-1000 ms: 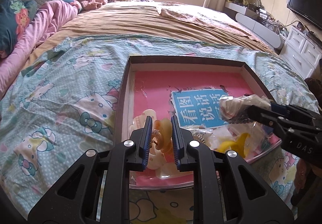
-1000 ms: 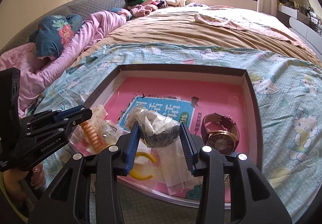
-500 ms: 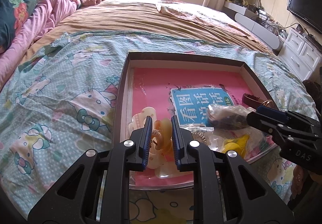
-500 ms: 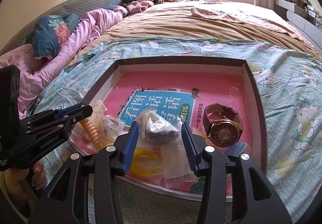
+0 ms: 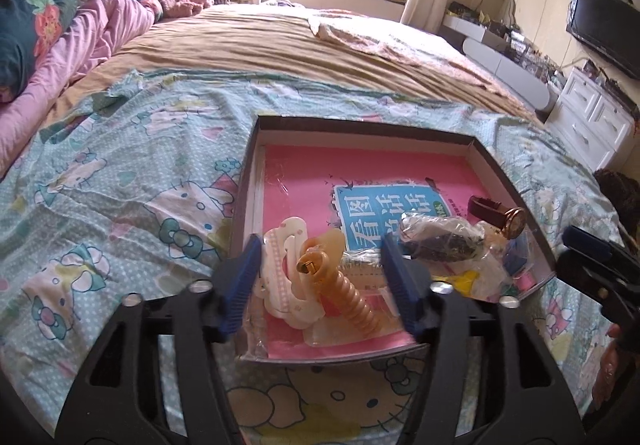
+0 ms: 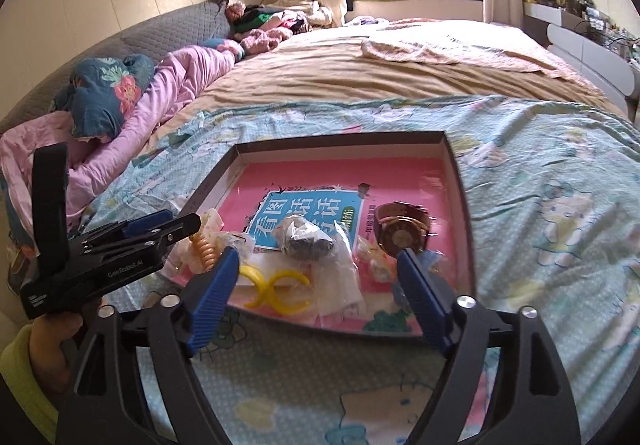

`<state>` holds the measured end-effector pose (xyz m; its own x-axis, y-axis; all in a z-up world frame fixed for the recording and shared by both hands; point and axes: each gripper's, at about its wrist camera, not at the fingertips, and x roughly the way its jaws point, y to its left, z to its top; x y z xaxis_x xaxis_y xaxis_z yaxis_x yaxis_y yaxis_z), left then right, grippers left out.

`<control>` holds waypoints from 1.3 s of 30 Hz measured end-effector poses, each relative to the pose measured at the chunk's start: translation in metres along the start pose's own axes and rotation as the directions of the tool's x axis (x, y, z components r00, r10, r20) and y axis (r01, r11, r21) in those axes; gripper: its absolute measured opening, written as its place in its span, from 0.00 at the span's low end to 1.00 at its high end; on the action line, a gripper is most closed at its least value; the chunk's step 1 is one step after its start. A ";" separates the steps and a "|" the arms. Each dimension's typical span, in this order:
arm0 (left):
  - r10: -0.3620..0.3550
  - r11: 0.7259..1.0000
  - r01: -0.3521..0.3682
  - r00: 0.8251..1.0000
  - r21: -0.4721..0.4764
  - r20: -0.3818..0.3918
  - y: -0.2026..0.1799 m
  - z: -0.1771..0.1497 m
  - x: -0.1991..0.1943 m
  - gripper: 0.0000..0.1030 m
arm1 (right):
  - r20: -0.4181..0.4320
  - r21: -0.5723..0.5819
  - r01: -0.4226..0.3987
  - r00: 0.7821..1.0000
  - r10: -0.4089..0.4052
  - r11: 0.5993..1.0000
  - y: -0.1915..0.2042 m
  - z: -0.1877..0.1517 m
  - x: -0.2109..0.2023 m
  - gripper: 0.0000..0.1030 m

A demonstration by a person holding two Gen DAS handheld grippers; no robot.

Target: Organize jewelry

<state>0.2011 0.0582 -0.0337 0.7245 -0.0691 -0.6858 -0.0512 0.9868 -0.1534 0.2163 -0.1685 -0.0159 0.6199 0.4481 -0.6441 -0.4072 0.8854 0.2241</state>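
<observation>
Both grippers, left gripper (image 5: 320, 277) and right gripper (image 6: 316, 277), have just opened their jaws and hold nothing; clip (image 5: 340, 277), bagged piece (image 6: 306, 239) and watch (image 6: 402, 233) lie unsorted in the tray (image 6: 460, 205).

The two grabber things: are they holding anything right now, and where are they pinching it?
Nothing is held. Both have just been opening: the left gripper stands around the orange hair claw without pinching it, and the bagged dark item lies beyond the right gripper.

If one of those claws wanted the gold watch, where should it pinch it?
Probably the brown leather strap behind the round gold-rimmed watch face, coming down from above. The strap arches up off the pink-lined tray, giving edges to pinch, whereas the face lies flat.
</observation>
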 end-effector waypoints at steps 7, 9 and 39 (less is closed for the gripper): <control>-0.016 0.997 0.023 0.995 -0.071 0.096 0.006 -0.006 -0.040 0.84 | 0.053 -0.002 0.001 0.999 -0.001 1.000 0.001 -0.011 -0.042 0.89; -0.008 0.998 0.015 0.993 -0.060 0.114 0.002 -0.010 -0.050 0.91 | 0.065 -0.001 0.000 0.998 0.000 1.000 0.001 -0.013 -0.052 0.91; 0.000 0.999 -0.003 0.998 0.041 0.059 -0.038 -0.094 -0.122 0.91 | 0.024 0.016 0.034 0.999 -0.034 0.999 0.017 -0.103 -0.090 0.95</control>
<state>0.0499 0.0154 -0.0116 0.7639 -0.0602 -0.6425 -0.0250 0.9921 -0.1227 0.0845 -0.2069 -0.0293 0.6493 0.4207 -0.6335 -0.3756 0.9018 0.2139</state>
